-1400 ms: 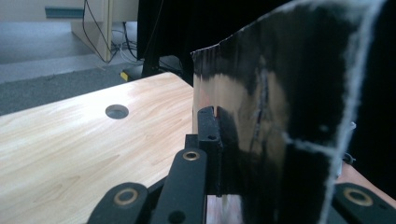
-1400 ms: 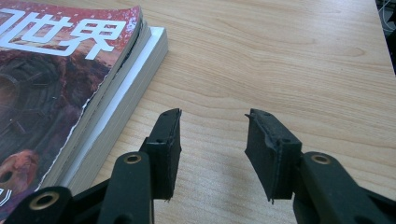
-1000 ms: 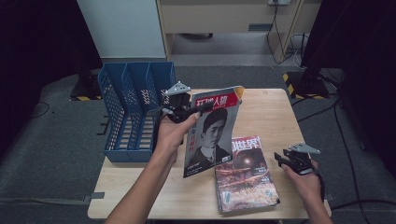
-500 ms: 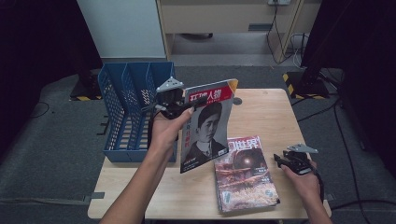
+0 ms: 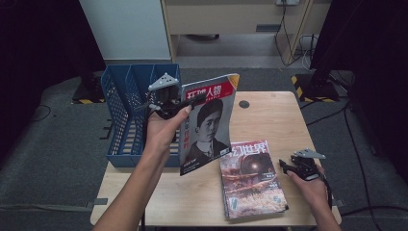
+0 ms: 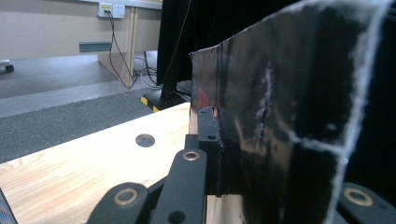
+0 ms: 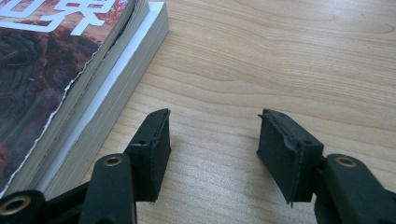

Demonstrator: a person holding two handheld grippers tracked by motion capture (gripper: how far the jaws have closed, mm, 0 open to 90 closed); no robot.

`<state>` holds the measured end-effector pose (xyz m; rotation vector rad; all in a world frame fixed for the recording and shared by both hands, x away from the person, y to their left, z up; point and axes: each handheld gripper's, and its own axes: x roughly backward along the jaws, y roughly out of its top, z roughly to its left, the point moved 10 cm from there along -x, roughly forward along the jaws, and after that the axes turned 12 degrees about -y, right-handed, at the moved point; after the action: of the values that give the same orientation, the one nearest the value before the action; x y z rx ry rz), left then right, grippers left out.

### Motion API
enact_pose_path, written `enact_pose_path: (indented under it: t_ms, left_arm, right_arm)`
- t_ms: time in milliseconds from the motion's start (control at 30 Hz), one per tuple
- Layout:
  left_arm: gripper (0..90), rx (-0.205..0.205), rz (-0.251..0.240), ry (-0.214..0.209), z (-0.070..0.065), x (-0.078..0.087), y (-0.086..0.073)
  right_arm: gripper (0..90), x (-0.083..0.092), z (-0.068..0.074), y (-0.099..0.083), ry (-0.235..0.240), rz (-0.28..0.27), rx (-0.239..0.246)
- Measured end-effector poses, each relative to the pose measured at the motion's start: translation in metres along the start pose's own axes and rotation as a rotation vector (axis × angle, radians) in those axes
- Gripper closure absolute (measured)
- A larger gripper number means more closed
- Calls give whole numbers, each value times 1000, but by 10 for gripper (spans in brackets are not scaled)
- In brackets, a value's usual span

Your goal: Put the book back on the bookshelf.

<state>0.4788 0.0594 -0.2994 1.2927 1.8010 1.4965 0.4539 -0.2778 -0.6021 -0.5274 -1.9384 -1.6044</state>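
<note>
Left gripper (image 5: 169, 107) clamps the portrait magazine (image 5: 208, 122), lifted beside the blue file rack (image 5: 126, 113) — not yet filed; right gripper (image 7: 212, 149), just opening, empty, near the second magazine (image 5: 251, 178) on the tabletop (image 5: 274, 115).

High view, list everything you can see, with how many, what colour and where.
portrait magazine: 1, red and black cover, held up over the table's left side
stacked magazines: 1 pile, rust-orange cover, front right
file rack: 1, blue, left edge
table: 1, light wood, centre
left gripper: 1, black, shut on portrait magazine
right gripper: 1, black, jaws just been opening, nothing between them, right of the pile
</note>
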Motion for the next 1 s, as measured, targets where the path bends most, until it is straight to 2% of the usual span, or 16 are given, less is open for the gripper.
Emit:
enact_pose_path:
  t_ms: [267, 733, 1000]
  left_arm:
    - [859, -7, -16, 14, 2, 11, 9]
    - [859, -5, -29, 45, 13, 28, 10]
    - [859, 12, -49, 73, 26, 48, 5]
  right_arm:
    - [405, 0, 1, 0, 2, -1, 1]
    - [395, -1, 1, 0, 4, 0, 3]
    - [386, -1, 1, 0, 3, 3, -1]
